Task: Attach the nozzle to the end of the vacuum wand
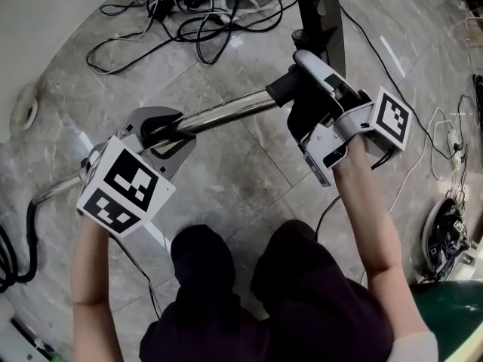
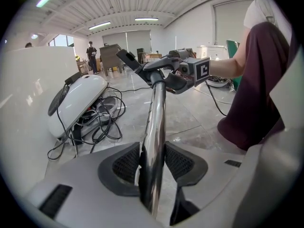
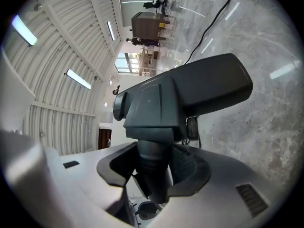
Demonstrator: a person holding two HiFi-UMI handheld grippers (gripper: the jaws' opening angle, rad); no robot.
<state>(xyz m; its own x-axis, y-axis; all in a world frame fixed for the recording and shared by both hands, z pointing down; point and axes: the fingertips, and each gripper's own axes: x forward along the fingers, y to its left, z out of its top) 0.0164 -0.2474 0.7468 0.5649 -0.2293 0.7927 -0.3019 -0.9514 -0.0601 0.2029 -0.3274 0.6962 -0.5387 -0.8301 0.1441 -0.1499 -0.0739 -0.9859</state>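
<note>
Head view is showing a grey marble floor [image 1: 241, 179] spreading under everything, with the person [image 1: 302, 292] in dark trousers sitting at the lower edge and reaching both arms forward. In the left gripper view a white canister [image 2: 80, 99] is lying on that floor at the left, with a tangle of black cables [image 2: 102, 122] spilling out beside it.

Above the floor the chrome vacuum wand [image 1: 226, 113] is running slantwise between the two hands, its low end trailing off to the left toward a black hose [image 1: 30, 232]. At its upper right end it is meeting the dark collar of the nozzle [image 1: 321, 13], whose flat black head is pointing up and away from the person; whether the joint is fully seated I cannot tell.

The left gripper [image 1: 162, 130] is clamping the chrome tube partway along, its ribbed pads [image 2: 128, 164] pressing on both sides. The right gripper [image 1: 306, 111] is gripping the nozzle's round dark neck, with the broad head filling the space just beyond its jaws.
</note>
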